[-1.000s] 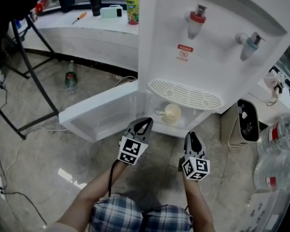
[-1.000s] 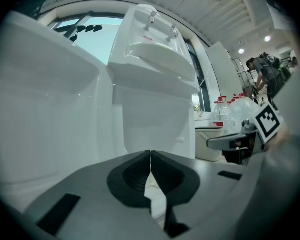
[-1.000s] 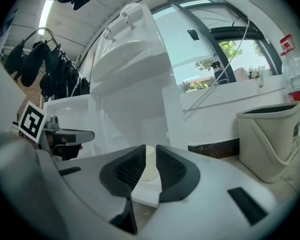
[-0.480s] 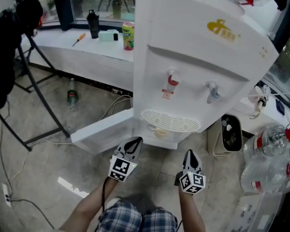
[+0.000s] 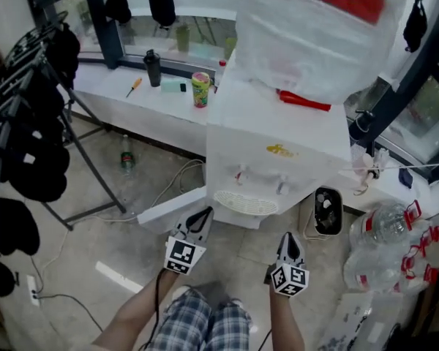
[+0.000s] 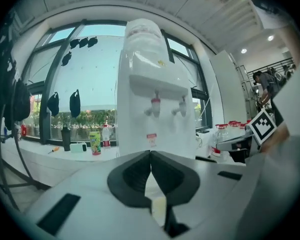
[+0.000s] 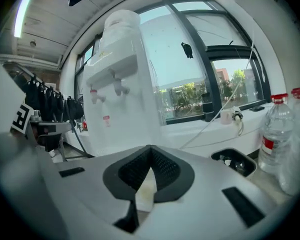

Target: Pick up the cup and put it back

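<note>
Left gripper (image 5: 205, 212) and right gripper (image 5: 289, 236) closed and holding nothing, facing the dispenser (image 5: 278, 134).
They are held side by side, each with its jaws pressed tip to tip. The dispenser's drip tray (image 5: 245, 203) lies just beyond and between the two tips, and its open door (image 5: 168, 207) reaches out ahead and left of the left gripper. A bin (image 5: 327, 212) sits ahead and right of the right gripper, with bottles (image 5: 384, 229) further right. No view shows the cup clearly.
</note>
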The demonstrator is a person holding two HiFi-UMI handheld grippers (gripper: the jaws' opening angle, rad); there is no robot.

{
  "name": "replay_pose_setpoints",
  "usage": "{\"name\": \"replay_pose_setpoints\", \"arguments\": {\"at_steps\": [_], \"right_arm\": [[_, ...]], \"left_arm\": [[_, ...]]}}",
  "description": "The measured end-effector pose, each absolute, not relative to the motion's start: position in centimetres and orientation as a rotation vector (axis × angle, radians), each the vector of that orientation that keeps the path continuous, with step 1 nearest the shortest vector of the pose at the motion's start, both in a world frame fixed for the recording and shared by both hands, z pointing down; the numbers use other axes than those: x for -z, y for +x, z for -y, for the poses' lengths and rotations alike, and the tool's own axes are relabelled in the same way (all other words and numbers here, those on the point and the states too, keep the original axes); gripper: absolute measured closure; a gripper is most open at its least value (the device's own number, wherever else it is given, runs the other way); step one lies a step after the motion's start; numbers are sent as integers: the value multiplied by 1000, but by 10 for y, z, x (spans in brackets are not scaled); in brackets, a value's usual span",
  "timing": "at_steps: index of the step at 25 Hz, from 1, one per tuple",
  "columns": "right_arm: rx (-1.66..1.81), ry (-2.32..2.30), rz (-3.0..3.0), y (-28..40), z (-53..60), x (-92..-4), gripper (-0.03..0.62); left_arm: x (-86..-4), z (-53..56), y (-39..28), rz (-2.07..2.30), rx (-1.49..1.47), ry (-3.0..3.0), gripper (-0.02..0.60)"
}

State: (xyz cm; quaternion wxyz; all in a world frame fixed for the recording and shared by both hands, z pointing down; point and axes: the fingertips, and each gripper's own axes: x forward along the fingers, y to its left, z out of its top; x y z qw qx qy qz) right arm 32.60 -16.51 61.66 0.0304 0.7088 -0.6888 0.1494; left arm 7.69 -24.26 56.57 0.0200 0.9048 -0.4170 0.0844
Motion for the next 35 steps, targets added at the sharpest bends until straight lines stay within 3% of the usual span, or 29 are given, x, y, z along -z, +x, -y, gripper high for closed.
{"name": "replay_pose_setpoints", "arguments": {"at_steps": [10, 23, 35], "right_arm": [[-412, 2217, 2133, 327, 143, -423, 576], [-149, 2220, 2169, 344, 115, -181, 576], [-10, 2304, 2145, 359, 81, -93, 577]], "left_arm": [[-368, 241, 37, 1430, -217, 2758, 555], [-159, 211, 49, 1416, -162, 2790, 555], [-81, 191, 59, 1454, -63, 2843, 555]]}}
